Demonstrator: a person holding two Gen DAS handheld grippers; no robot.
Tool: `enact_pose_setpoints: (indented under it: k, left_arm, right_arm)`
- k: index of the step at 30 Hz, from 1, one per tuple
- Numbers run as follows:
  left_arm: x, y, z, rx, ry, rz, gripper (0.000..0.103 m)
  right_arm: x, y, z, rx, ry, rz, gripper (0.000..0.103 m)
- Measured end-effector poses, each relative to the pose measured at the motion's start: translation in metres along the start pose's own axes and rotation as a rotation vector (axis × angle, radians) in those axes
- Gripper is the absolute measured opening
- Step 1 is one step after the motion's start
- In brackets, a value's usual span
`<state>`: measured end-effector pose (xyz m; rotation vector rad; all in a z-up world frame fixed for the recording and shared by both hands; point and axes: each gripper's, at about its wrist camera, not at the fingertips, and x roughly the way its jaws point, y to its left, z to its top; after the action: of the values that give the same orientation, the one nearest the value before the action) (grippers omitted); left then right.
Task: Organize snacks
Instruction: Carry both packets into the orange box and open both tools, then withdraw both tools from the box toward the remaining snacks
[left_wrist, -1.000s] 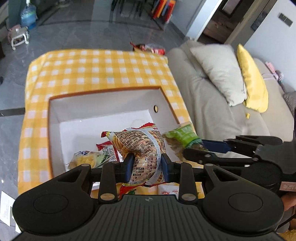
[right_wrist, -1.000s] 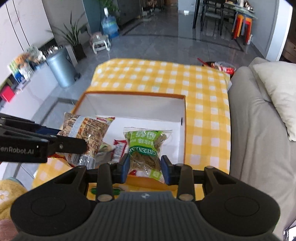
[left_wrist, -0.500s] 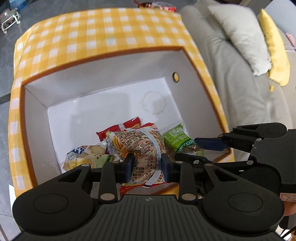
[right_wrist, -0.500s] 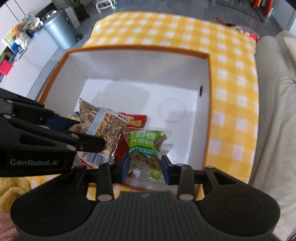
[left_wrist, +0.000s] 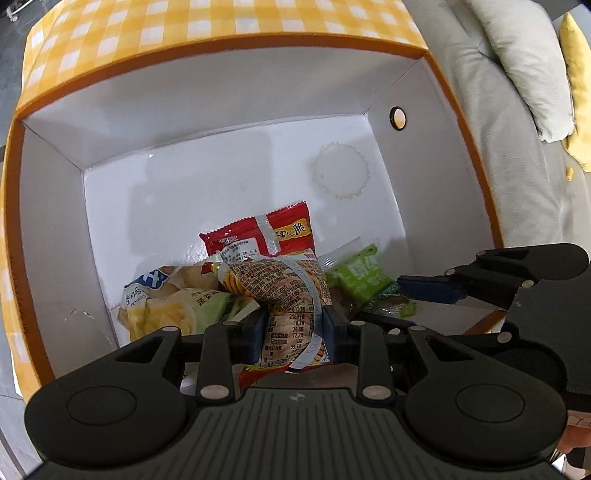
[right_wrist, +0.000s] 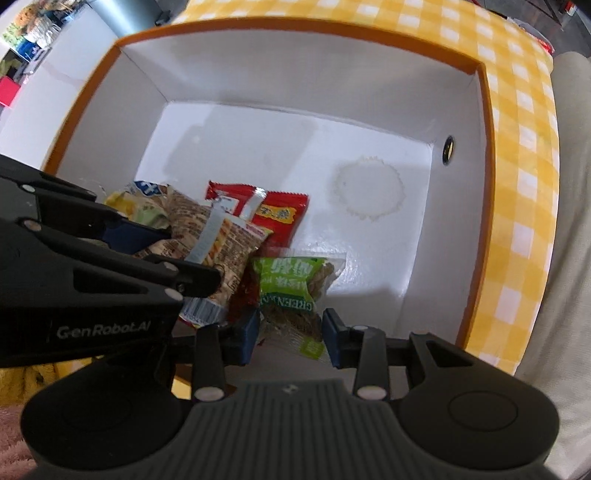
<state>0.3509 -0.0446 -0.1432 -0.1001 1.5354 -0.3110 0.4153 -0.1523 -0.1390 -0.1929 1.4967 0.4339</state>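
Observation:
A white box with an orange rim (left_wrist: 221, 48) (right_wrist: 476, 74) sits on a yellow checked cloth. My left gripper (left_wrist: 293, 332) is shut on a brown printed snack pack (left_wrist: 288, 295), low inside the box; the pack also shows in the right wrist view (right_wrist: 218, 240). My right gripper (right_wrist: 290, 332) is shut on a green snack pack (right_wrist: 291, 288), also low in the box, just right of the left one (left_wrist: 365, 275). A red pack (left_wrist: 266, 232) (right_wrist: 277, 214) and a yellow chip bag (left_wrist: 166, 302) (right_wrist: 129, 203) lie on the box floor.
A round mark (left_wrist: 341, 173) is on the box floor at the far right, near a hole (left_wrist: 397, 118) in the right wall. A grey sofa with a pale pillow (left_wrist: 517, 55) and a yellow cushion (left_wrist: 576, 74) stands to the right.
Both grippers have moved forward and down into the box with their packs. The box now fills both views.

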Motion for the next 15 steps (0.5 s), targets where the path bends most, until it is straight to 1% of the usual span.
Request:
enact_pose_setpoints:
  k: [3,11,13,15]
  left_arm:
    - [0.003,0.001,0.001,-0.012,0.006,-0.007,0.036]
    - [0.001,0.000,-0.001,-0.013,0.011,0.003,0.038]
    - [-0.002,0.000,-0.002,-0.014,0.011,0.008,0.042]
    - [-0.008,-0.001,-0.003,-0.011,-0.002,0.010,0.049]
  right_arm:
    - [0.005,0.001,0.000,0.012,0.016,-0.008,0.036]
    - [0.011,0.001,0.004,0.036,0.030,-0.005,0.038]
    - [0.009,0.002,0.004,0.032,0.023,-0.014,0.040]
    - [0.006,0.006,0.004,0.012,0.016,-0.031,0.043]
